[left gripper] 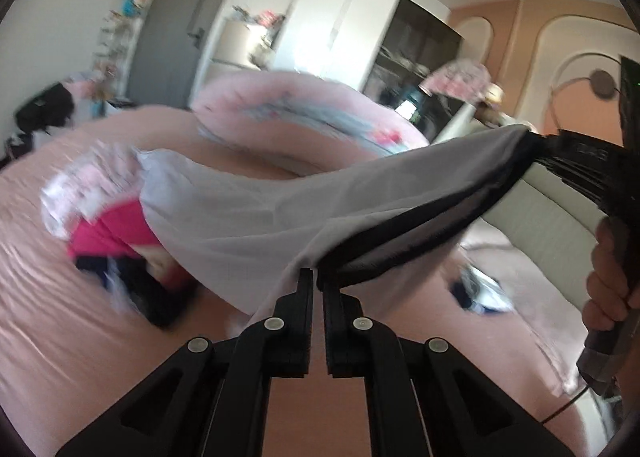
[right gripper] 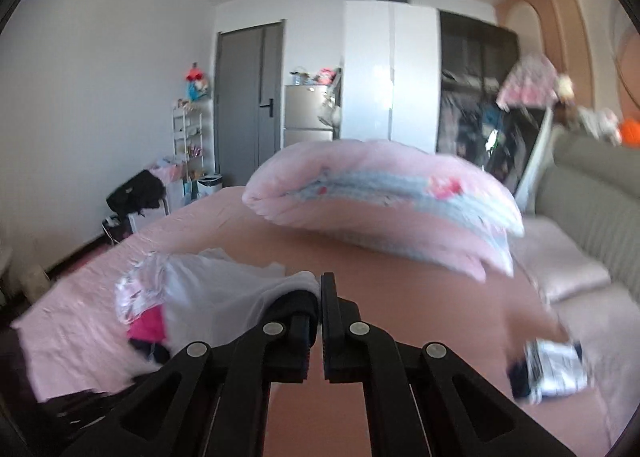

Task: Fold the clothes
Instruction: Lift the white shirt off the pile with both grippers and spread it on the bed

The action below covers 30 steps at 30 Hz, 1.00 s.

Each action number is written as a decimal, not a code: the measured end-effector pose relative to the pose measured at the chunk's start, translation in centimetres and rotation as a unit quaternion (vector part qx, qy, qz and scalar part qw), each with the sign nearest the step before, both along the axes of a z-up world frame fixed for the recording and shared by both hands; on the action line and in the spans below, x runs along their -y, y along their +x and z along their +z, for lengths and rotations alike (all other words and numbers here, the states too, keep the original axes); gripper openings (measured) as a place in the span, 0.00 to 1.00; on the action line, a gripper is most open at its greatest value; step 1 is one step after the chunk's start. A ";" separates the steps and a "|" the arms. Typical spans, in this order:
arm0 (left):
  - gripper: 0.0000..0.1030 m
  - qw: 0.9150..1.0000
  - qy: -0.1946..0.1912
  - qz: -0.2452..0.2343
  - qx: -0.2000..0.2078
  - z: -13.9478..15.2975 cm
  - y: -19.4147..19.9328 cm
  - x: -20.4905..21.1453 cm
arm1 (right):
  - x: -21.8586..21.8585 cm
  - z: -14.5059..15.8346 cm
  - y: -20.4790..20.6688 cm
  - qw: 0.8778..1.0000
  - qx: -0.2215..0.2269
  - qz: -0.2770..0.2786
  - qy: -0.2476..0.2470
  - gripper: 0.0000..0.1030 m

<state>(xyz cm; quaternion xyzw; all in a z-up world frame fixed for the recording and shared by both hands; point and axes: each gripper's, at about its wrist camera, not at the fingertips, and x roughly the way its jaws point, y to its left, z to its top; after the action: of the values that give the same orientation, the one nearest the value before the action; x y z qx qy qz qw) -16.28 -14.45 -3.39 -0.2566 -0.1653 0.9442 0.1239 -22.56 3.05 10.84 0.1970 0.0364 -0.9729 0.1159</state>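
Note:
A white garment (left gripper: 240,213) with a black band (left gripper: 420,217) hangs stretched above the pink bed (left gripper: 60,297). My left gripper (left gripper: 316,277) is shut on one end of the band. In the left wrist view my right gripper (left gripper: 540,141) grips the band's other end at the upper right, held by a hand (left gripper: 608,281). In the right wrist view my right gripper (right gripper: 320,289) is shut on the black band (right gripper: 294,303), and the white garment (right gripper: 224,297) trails off to the left. A pile of clothes (left gripper: 116,217) lies on the bed beneath.
A folded pink quilt (right gripper: 380,201) lies across the middle of the bed. A folded dark and white garment (right gripper: 548,373) sits at the right, near the grey headboard (right gripper: 592,209). A grey door (right gripper: 250,97), white wardrobe (right gripper: 388,73) and shelf rack (right gripper: 188,137) stand beyond.

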 end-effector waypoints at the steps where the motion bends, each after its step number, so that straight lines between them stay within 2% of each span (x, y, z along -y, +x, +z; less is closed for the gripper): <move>1: 0.03 1.000 0.008 -0.014 0.009 -0.2 0.7 -1.2 | -1.6 0.0 1.7 1.000 0.006 -0.010 0.005 0.01; 4: 0.03 0.999 0.005 -0.034 0.029 -0.6 2.4 -4.6 | -4.8 -0.6 5.3 0.998 0.023 -0.040 0.036 0.01; 6: 0.04 0.997 0.018 -0.056 0.050 -1.3 3.0 -6.0 | -6.7 -1.3 7.4 0.997 0.042 -0.050 0.041 0.01; 8: 0.04 0.994 0.030 -0.083 0.072 -2.1 3.5 -7.7 | -9.2 -2.1 9.6 0.996 0.072 -0.049 0.022 0.01; 10: 0.06 0.987 0.018 -0.128 0.097 -2.5 3.8 -10.0 | -11.8 -2.6 11.3 0.994 0.098 -0.045 -0.008 0.01; 12: 0.13 0.978 0.009 -0.174 0.113 -3.0 4.7 -12.5 | -13.8 -3.3 12.6 0.992 0.112 -0.043 -0.030 0.01; 13: 0.24 0.975 0.009 -0.189 0.119 -3.1 5.1 -13.4 | -14.5 -3.8 13.0 0.991 0.118 -0.044 -0.037 0.01; 14: 0.40 0.972 0.013 -0.198 0.125 -3.4 5.4 -14.2 | -14.9 -4.5 13.3 0.990 0.126 -0.047 -0.040 0.01; 16: 0.47 0.971 0.028 -0.199 0.129 -3.9 6.3 -15.1 | -15.8 -6.0 14.0 0.988 0.140 -0.053 -0.048 0.01; 19: 0.47 0.971 0.031 -0.195 0.137 -4.3 7.3 -16.0 | -17.1 -8.5 14.5 0.982 0.166 -0.064 -0.059 0.01; 24: 0.47 0.958 0.016 -0.235 0.162 -5.4 8.0 -18.1 | -18.1 -12.6 14.6 0.972 0.212 -0.073 -0.071 0.02; 26: 0.47 0.954 -0.011 -0.236 0.183 -6.6 7.9 -19.7 | -18.5 -12.9 14.7 0.970 0.216 -0.072 -0.084 0.02; 29: 0.47 0.946 -0.009 -0.255 0.198 -7.6 9.0 -20.6 | -19.2 -12.6 15.0 0.970 0.212 -0.067 -0.103 0.02; 30: 0.47 0.943 0.008 -0.265 0.200 -7.7 9.2 -20.7 | -19.4 -12.4 15.2 0.970 0.208 -0.067 -0.104 0.02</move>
<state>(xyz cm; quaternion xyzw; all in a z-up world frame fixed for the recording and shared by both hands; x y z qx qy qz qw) -7.10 6.29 -11.13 -0.4739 -0.1200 0.8052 0.3357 -7.34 22.40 -1.52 0.3839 -0.1035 -0.9145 0.0753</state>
